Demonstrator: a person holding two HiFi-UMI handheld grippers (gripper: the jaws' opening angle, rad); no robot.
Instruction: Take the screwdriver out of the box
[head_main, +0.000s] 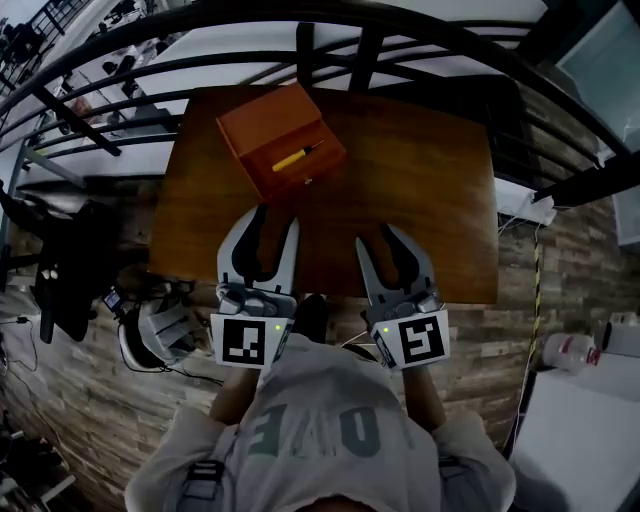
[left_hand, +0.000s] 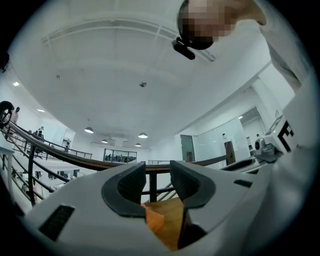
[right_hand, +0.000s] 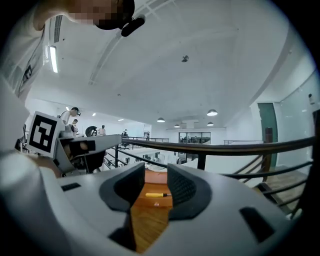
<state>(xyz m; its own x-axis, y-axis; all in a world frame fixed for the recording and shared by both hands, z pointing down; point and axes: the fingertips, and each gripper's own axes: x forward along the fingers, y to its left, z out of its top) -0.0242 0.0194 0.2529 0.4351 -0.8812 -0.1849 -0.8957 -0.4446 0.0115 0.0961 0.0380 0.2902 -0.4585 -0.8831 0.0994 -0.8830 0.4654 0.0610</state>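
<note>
L gripper (head_main: 277, 216), R gripper (head_main: 377, 235) empty, screwdriver (head_main: 297, 157) untouched

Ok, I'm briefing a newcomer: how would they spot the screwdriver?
Find the wooden table; at its far left stands an orange box. The screwdriver lies on it, the only slim yellow-handled thing there.

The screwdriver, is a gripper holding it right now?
No, the yellow screwdriver lies at the orange box, well clear of the open left gripper and right gripper.
</note>
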